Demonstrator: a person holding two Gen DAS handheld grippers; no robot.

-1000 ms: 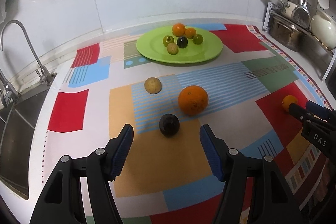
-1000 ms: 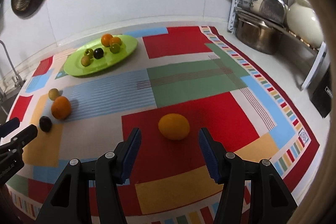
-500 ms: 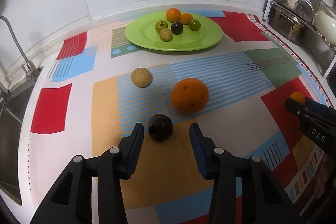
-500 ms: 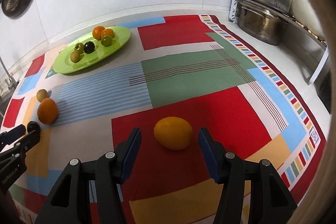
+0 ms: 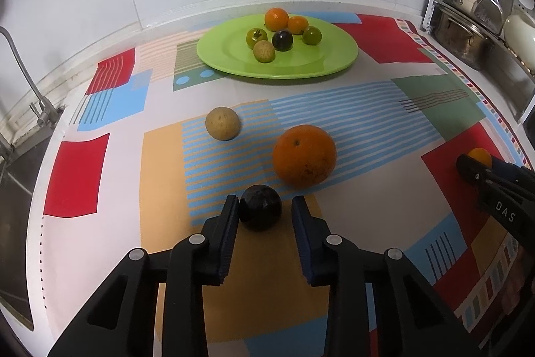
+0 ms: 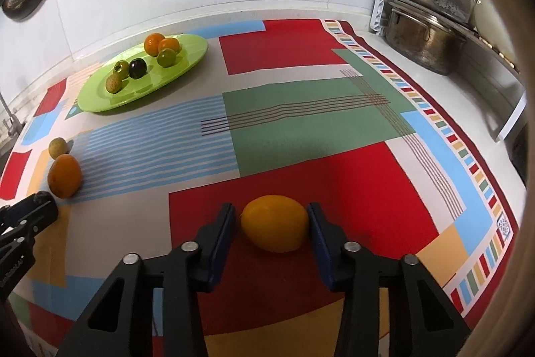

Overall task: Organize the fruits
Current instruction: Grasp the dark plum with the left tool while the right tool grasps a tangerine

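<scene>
Six small fruits are already sitting on the green plate [image 5: 301,69] in the upper middle of the left view, so the sorting is looking partly done. Four are waiting on the table [image 5: 160,163]: a tan fruit [image 5: 222,123], a big orange [image 5: 303,155], a dark plum [image 5: 260,207] and a lemon [image 6: 275,223]. The left gripper [image 5: 265,214] is straddling the plum, jaws narrowed but with a gap on the right side, not yet clenched. The right gripper [image 6: 271,221] is bracketing the lemon, jaws close against it; firm grip I cannot tell. The plate's lower right part is lying bare, and the cloth between is offering open room, with the pot [image 6: 424,39] crowding the upper right.
</scene>
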